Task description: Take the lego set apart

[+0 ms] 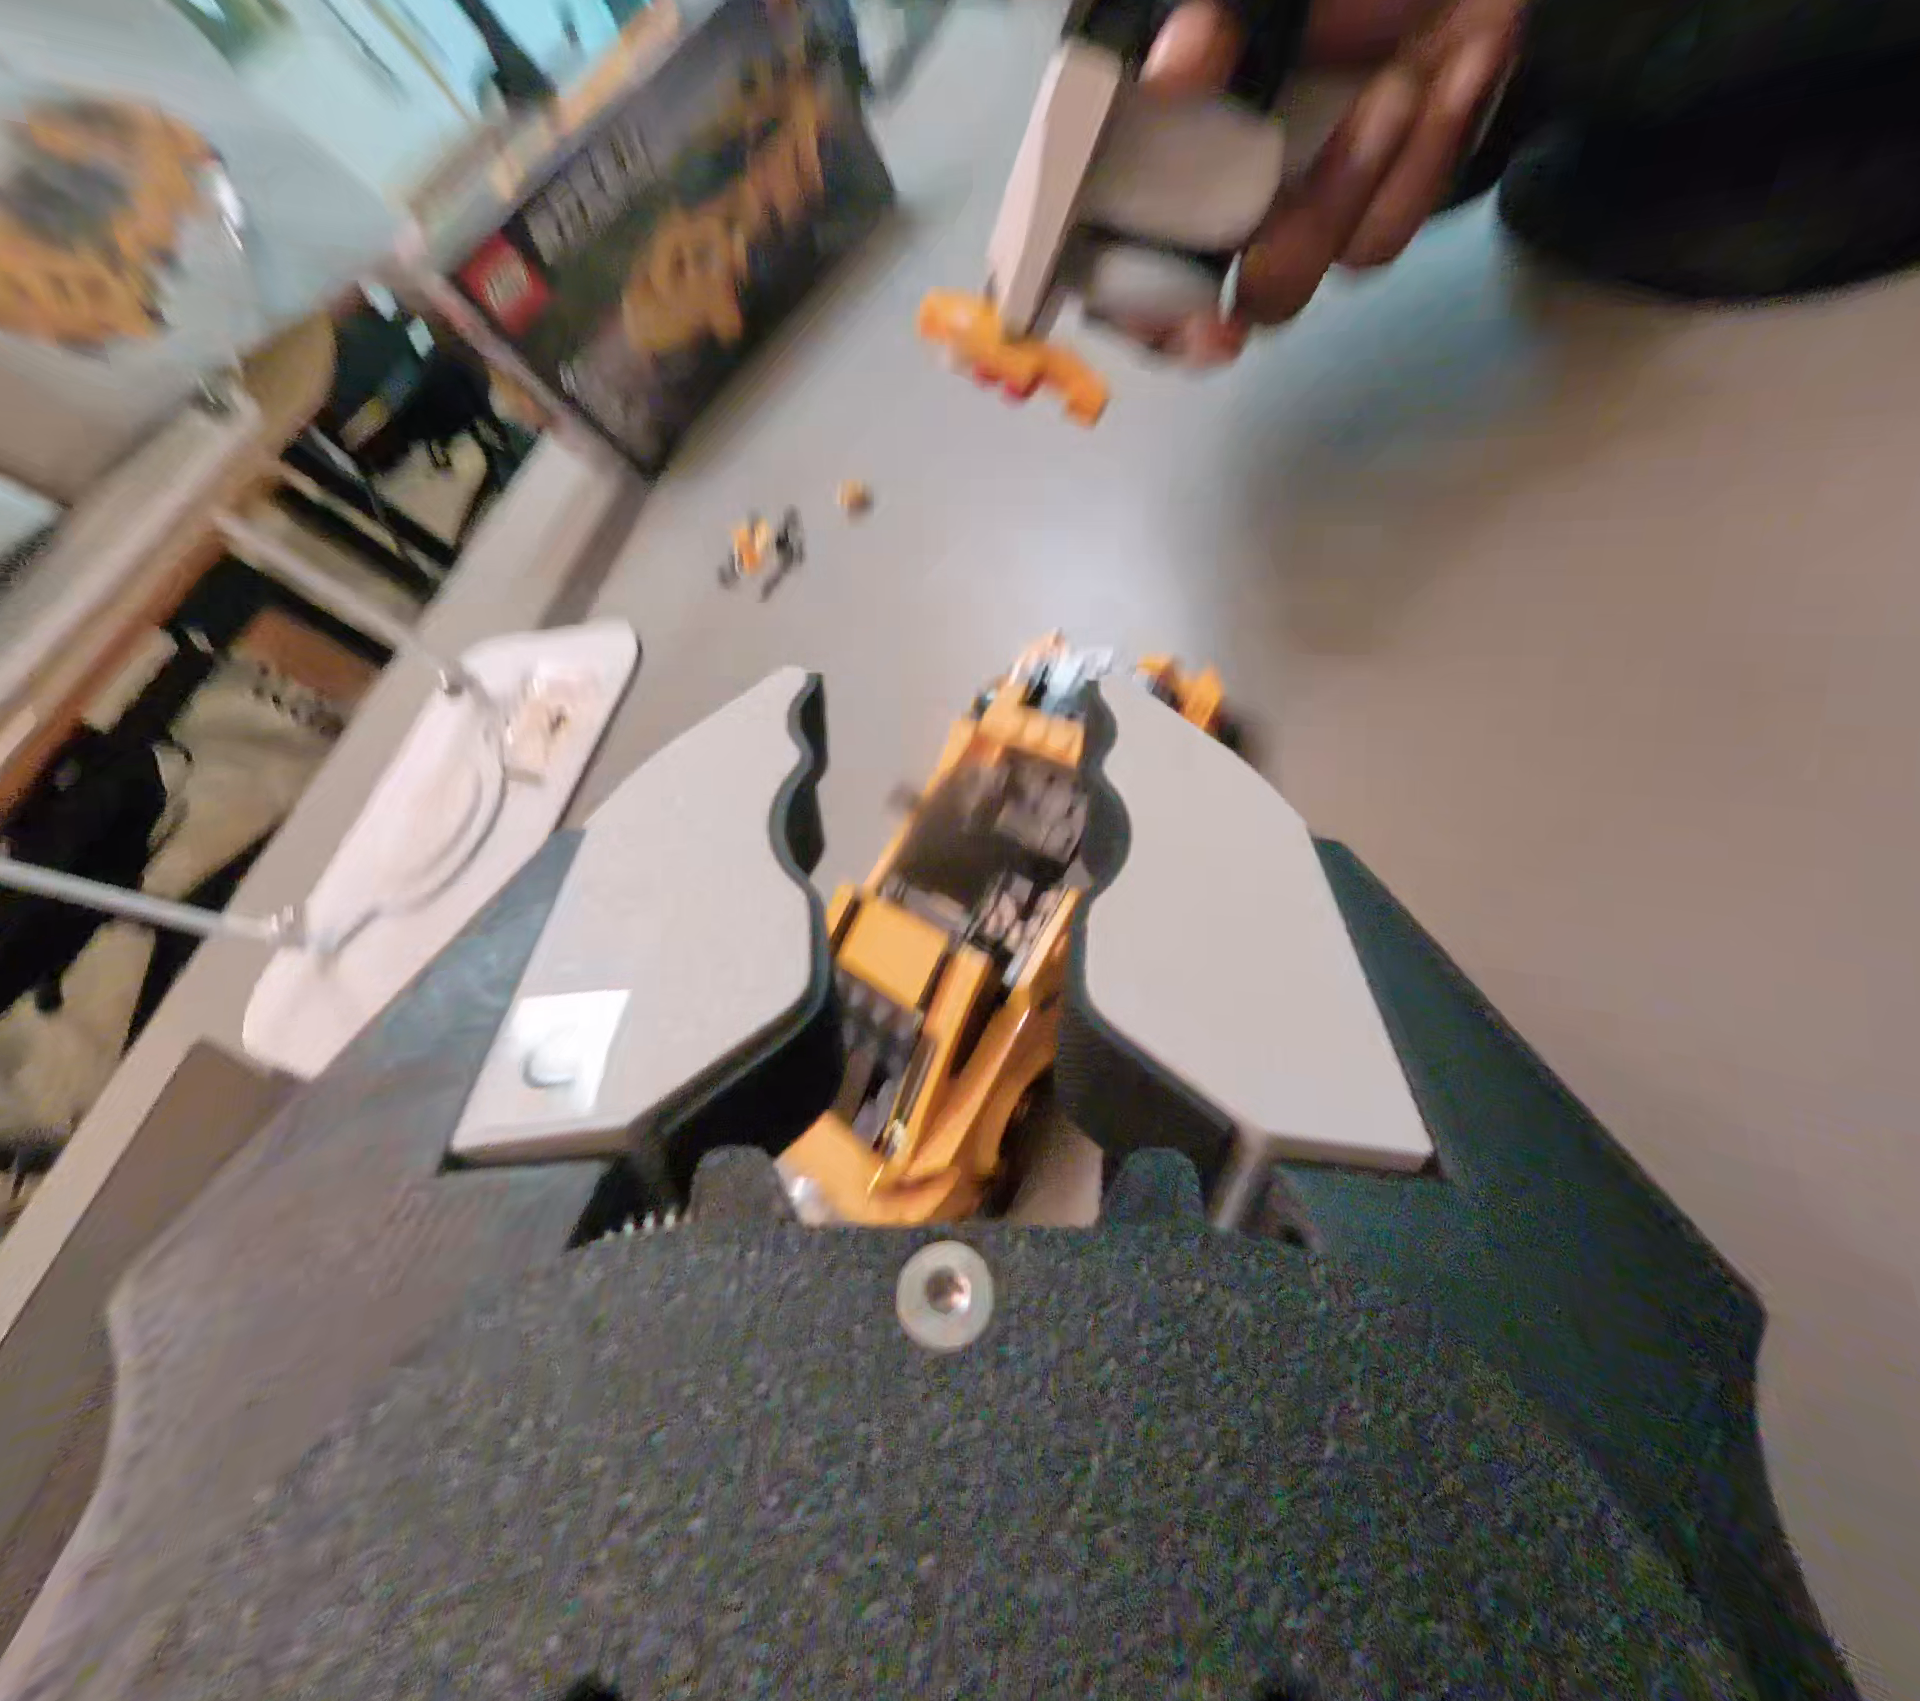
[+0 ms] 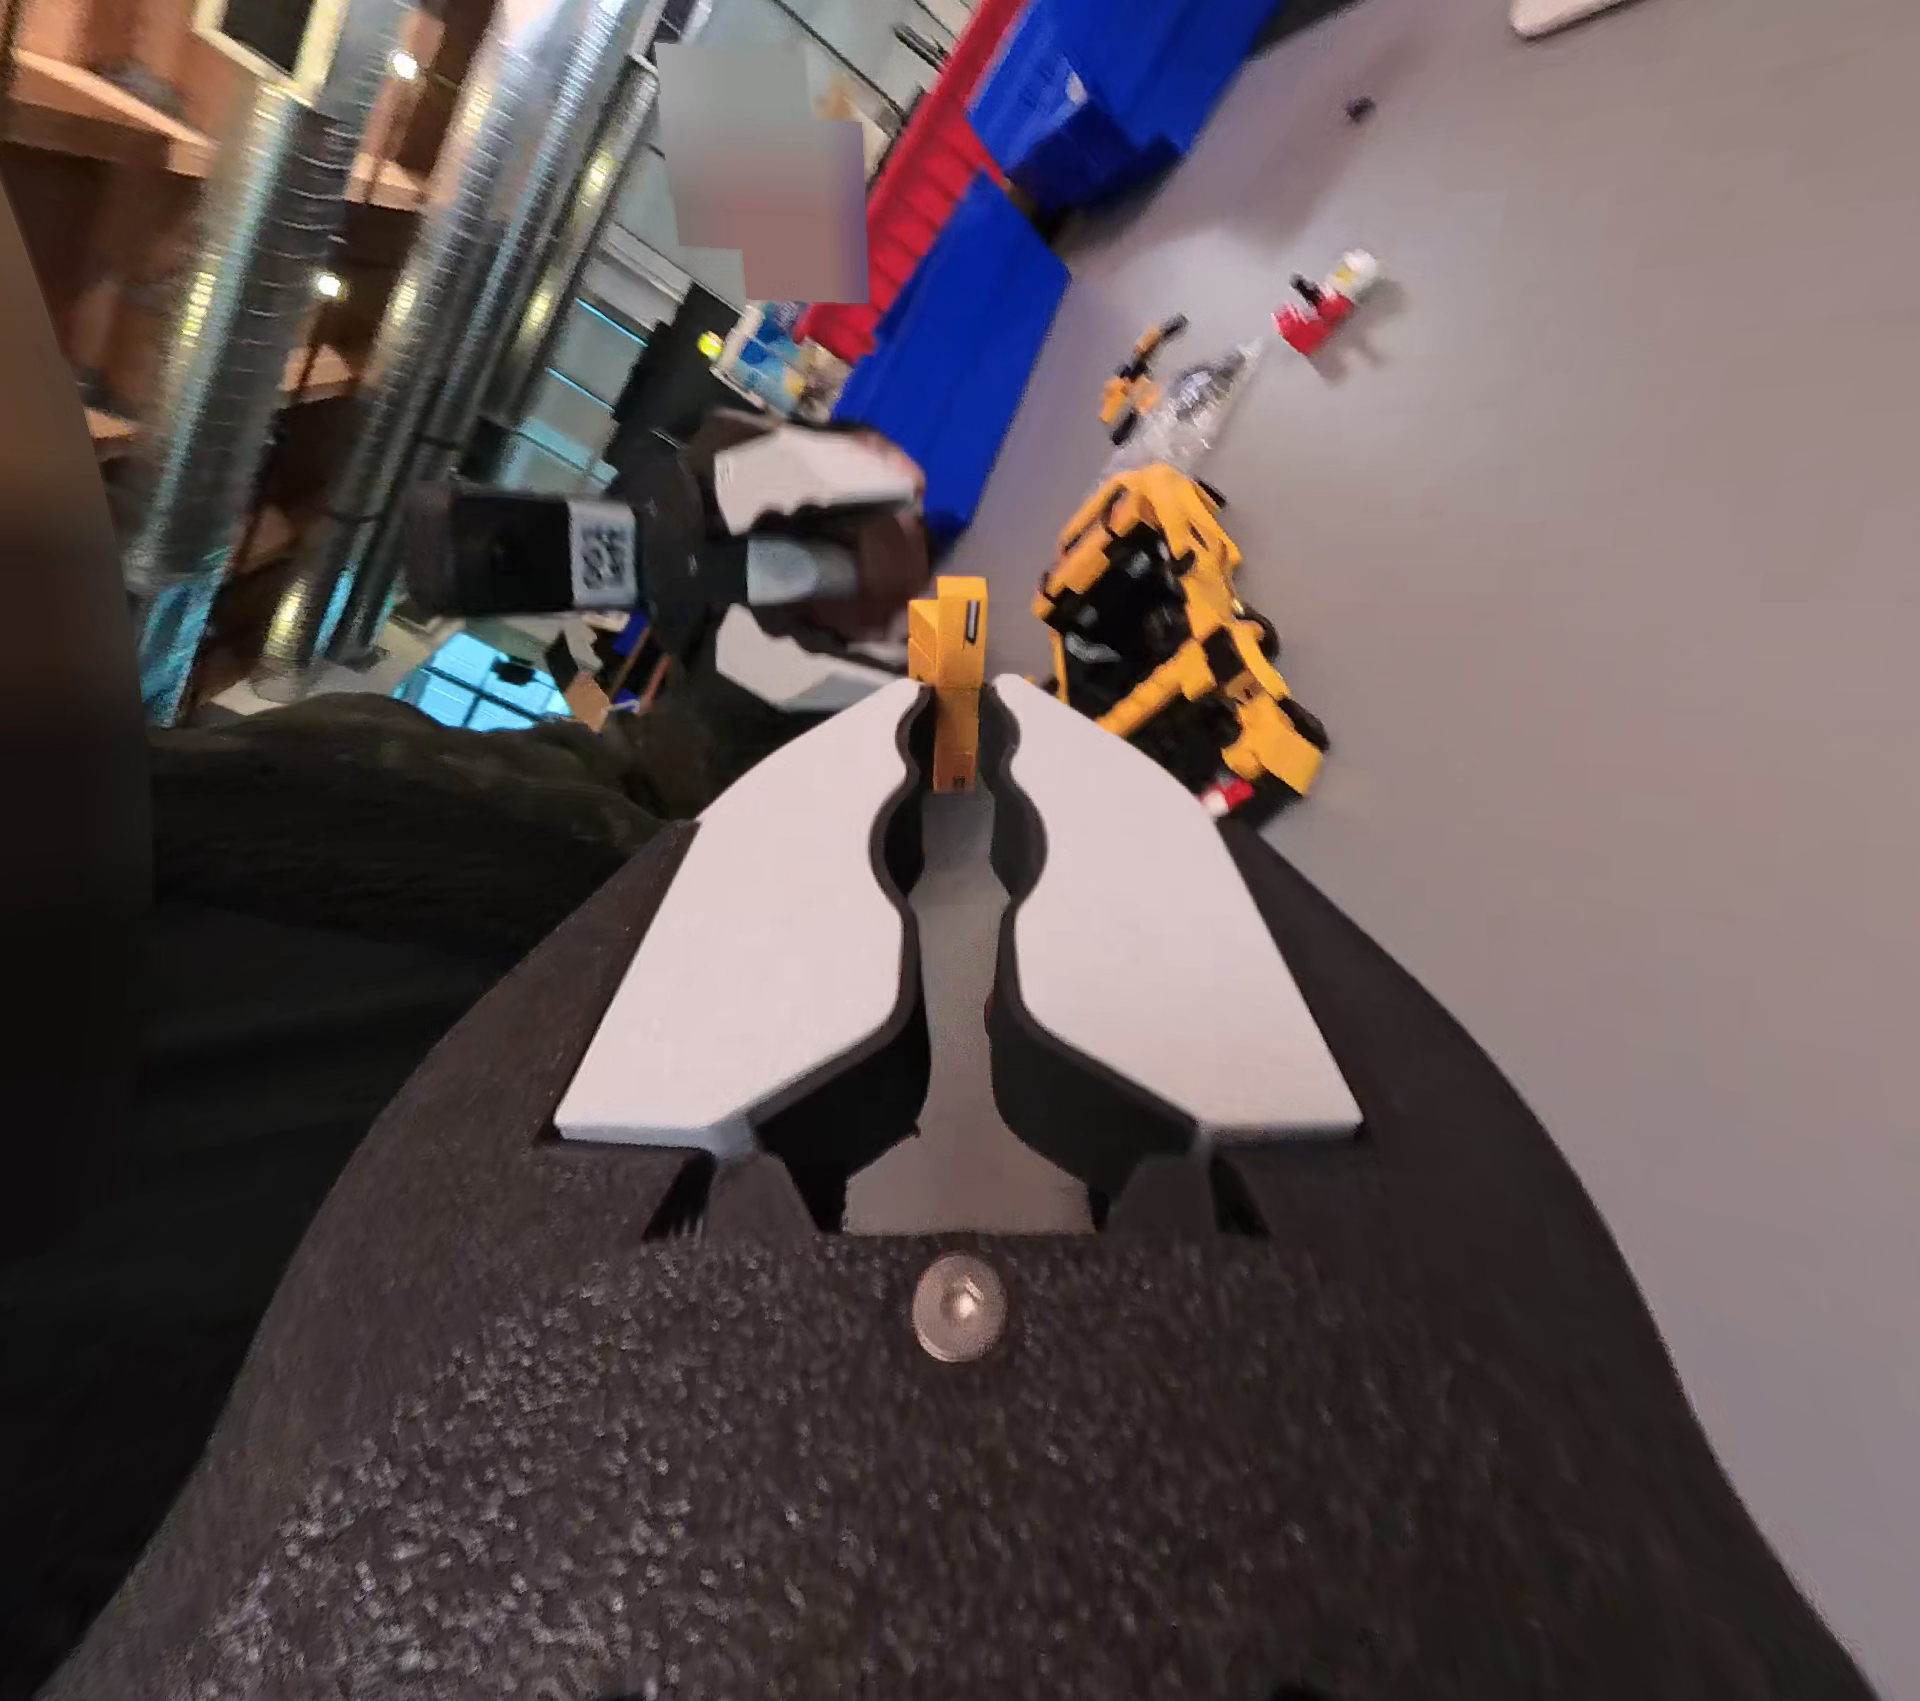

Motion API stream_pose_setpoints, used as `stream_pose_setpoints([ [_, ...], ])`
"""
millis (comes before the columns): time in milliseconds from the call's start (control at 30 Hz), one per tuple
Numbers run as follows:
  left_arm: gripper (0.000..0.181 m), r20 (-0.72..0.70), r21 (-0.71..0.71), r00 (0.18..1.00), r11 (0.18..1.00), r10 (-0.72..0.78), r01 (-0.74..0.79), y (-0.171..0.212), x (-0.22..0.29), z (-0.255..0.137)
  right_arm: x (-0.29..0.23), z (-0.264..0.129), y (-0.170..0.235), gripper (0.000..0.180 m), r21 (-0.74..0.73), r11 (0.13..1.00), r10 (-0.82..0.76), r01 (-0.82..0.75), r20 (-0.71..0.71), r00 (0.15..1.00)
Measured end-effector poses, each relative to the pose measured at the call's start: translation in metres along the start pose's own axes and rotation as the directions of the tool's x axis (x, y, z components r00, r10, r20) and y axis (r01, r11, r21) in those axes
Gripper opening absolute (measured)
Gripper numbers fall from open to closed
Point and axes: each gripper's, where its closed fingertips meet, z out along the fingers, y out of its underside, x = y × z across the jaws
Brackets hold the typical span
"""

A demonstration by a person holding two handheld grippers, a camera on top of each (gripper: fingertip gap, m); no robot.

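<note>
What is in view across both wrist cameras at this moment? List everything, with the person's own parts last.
Toy car: one, yellow and black, on the table between the left gripper's fingers.
Detached piece: one, yellow, pinched at the right gripper's tips.
Small loose parts: a few, yellow and black, on the table beyond the car.
Red and white part: one, farther along the table.
Set box: one, dark with yellow picture, standing at the table's far edge.
Tray: one, white, at the table edge.
Table: one, grey.
Bins: several, blue and red, beyond the table.
Left gripper: grey fingers, open around the car.
Right gripper: grey fingers, shut on the piece.
Hand: one, holding the right gripper.
</note>
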Motion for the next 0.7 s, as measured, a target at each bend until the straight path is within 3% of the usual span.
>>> stream_pose_setpoints([
  [200,0.092,-0.22,-0.339,0.958,0.935,-0.185,0.103,0.077,-0.018,0.001,0.033,0.003,0.028,0.008,-0.135,0.982,0.11,-0.129,-0.14,0.984],
  [333,0.11,-0.339,-0.392,0.909,0.915,-0.243,0.098,0.105,-0.008,0.01,0.041,0.006,0.039,0.008,-0.191,0.963,0.157,-0.191,-0.182,0.971],
  [433,0.108,-0.38,-0.396,0.898,0.916,-0.224,0.061,0.109,0.001,0.013,0.044,0.009,0.044,0.008,-0.22,0.952,0.167,-0.212,-0.204,0.965],
  [567,0.089,-0.362,-0.407,0.904,0.911,-0.226,0.065,0.108,0.005,0.01,0.049,0.011,0.045,0.008,-0.229,0.942,0.196,-0.245,-0.215,0.957],
  [700,0.088,-0.408,-0.44,0.874,0.896,-0.264,0.066,0.104,0.018,-0.009,0.051,0.012,0.047,0.008,-0.257,0.935,0.189,-0.246,-0.228,0.955],
])
